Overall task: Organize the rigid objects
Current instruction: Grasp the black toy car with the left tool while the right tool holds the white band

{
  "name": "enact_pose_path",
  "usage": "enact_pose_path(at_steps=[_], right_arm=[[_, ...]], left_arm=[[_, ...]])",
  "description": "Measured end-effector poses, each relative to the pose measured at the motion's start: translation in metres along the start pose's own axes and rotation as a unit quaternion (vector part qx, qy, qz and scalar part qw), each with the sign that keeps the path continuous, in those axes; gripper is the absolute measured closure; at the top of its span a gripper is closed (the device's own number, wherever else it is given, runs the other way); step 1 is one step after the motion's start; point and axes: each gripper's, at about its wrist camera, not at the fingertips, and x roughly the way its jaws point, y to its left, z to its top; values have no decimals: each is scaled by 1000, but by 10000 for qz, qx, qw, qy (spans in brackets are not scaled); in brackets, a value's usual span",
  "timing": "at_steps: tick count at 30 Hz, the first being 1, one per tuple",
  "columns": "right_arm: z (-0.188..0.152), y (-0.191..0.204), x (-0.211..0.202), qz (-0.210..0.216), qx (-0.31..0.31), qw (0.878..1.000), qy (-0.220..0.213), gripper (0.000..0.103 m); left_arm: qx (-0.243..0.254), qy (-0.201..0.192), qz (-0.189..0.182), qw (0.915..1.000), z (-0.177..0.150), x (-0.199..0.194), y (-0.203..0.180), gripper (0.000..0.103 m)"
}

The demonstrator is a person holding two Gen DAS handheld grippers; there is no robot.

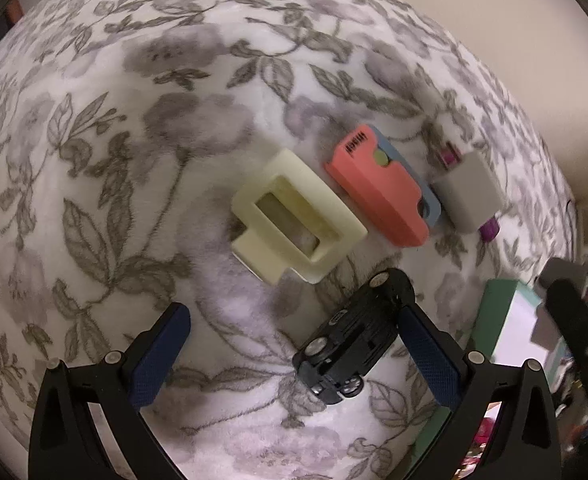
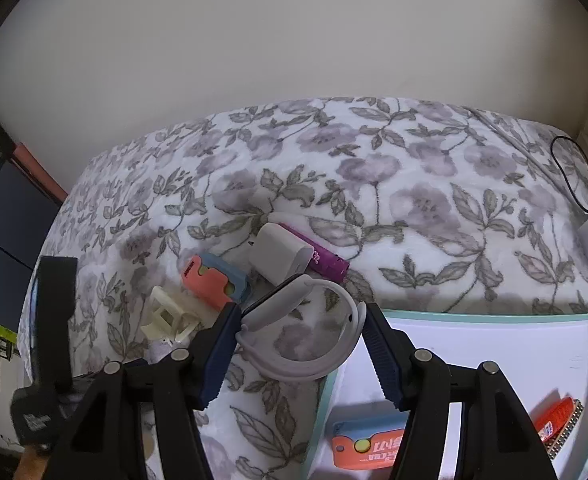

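Now the right gripper is clamping a white smartwatch at lower centre; the left gripper, jaws apart, is hovering over a black toy car on the floral blanket.

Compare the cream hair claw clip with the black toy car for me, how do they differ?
The cream hair claw clip is pale and open-framed, so the blanket shows through it; the black toy car is dark and solid. The clip lies well clear of the left gripper, while the car sits against one of its fingers. Both rest on the floral blanket.
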Motion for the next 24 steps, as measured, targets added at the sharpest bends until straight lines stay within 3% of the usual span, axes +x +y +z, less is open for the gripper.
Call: enact_pose_path(at_steps=[11, 16, 20, 24], right_arm=[[-3, -5, 1, -19, 56, 10000, 65, 38], [-4, -9, -3, -26, 102, 9999, 83, 38], [-6, -13, -7, -18, 167, 9998, 95, 38], [-8, -20, -11, -10, 280, 9995, 128, 38]], left_arm=[[590, 2, 98, 9982, -19, 7, -56, 5], [940, -80, 402, 9947, -33, 8, -81, 22], [1014, -167, 622, 9928, -38, 5, -84, 43], [1011, -214, 506, 9934, -40, 2, -82, 59]])
